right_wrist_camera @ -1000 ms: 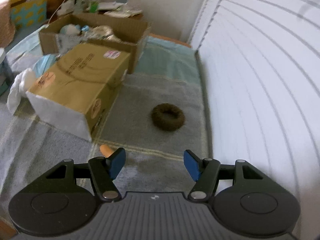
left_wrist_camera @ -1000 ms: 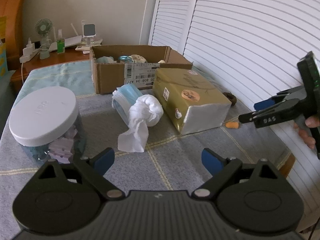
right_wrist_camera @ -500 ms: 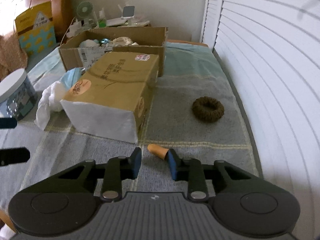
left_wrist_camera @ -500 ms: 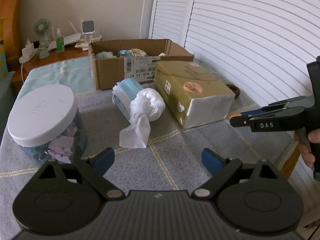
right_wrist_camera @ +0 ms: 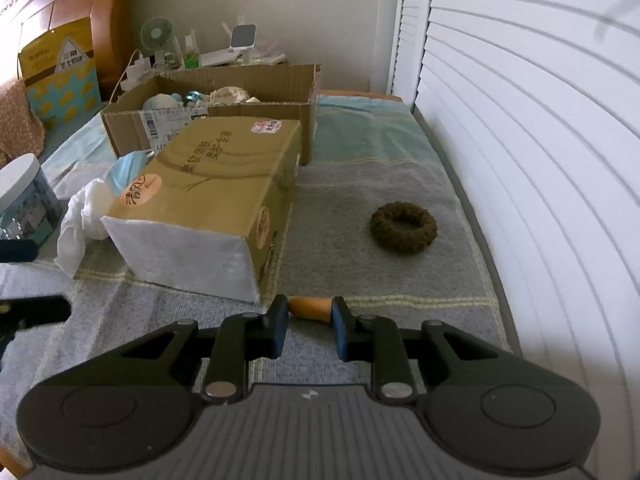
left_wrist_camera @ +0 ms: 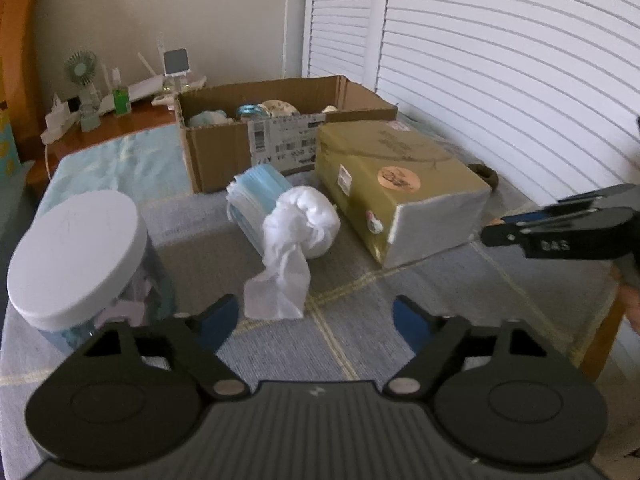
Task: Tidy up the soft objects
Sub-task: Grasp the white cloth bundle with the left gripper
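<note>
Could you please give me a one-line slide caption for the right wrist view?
Right gripper shut on an orange foam earplug beside the tissue pack, brown scrunchie beyond.

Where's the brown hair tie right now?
In the right wrist view, the hair tie lies alone on the grey cloth, right of the tissue pack, near the shutters.

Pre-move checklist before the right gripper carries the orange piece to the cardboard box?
1. Right gripper shut on the orange earplug: ok, pads press both ends.
2. Earplug lifted off the cloth: cannot tell.
3. Cardboard box open on top: ok, things already lie inside.
4. Way to the box: not ok if straight, the tissue pack stands between; go over or around it.
5. Left gripper out of the way: ok, open, holding nothing, near the white tissue wad; its jaws have just been closing.
6. Brown hair tie waiting: ok, lies apart on the cloth.
</note>
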A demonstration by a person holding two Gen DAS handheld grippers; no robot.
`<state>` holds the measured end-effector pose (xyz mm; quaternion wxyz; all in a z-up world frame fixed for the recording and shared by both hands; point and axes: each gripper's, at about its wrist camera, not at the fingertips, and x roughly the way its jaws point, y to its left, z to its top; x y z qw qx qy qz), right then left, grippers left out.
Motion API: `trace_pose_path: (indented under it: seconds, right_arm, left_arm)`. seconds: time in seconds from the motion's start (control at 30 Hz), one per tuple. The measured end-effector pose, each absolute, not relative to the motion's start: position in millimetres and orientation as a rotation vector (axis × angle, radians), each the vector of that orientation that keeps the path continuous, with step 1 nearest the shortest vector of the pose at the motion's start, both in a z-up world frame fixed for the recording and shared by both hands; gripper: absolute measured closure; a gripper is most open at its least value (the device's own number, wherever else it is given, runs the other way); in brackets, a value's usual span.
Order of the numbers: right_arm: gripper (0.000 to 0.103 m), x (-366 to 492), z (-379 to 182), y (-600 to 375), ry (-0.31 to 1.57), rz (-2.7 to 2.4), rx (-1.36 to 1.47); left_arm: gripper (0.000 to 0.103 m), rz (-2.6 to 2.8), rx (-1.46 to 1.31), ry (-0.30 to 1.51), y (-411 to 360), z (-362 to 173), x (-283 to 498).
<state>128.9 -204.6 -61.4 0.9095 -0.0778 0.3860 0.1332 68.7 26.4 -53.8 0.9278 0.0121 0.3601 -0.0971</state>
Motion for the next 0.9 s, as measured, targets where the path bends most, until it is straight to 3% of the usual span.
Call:
trace_pose_path:
  seconds: [0.23, 0.3, 0.47, 0.9]
  right_arm:
    - [0.076, 124, -59, -209, 0.792, 0.28, -0.148]
    - [0.076, 124, -58, -209, 0.787, 0.281, -0.149]
    - [0.076, 123, -55, -211, 0.785, 0.288, -0.141]
    - [0.076, 112, -41, -214, 0.753, 0.304, -0.152]
  left_arm:
    - [0.043, -0.123, 0.079, 0.702, 20, -55, 87]
    - [0.055, -0.113, 0.08, 0.692, 21, -54, 93]
    - [0.073, -0.117, 0.07, 0.706, 20, -55, 103]
    - [0.083, -0.175, 0.084, 0.706, 27, -36, 89]
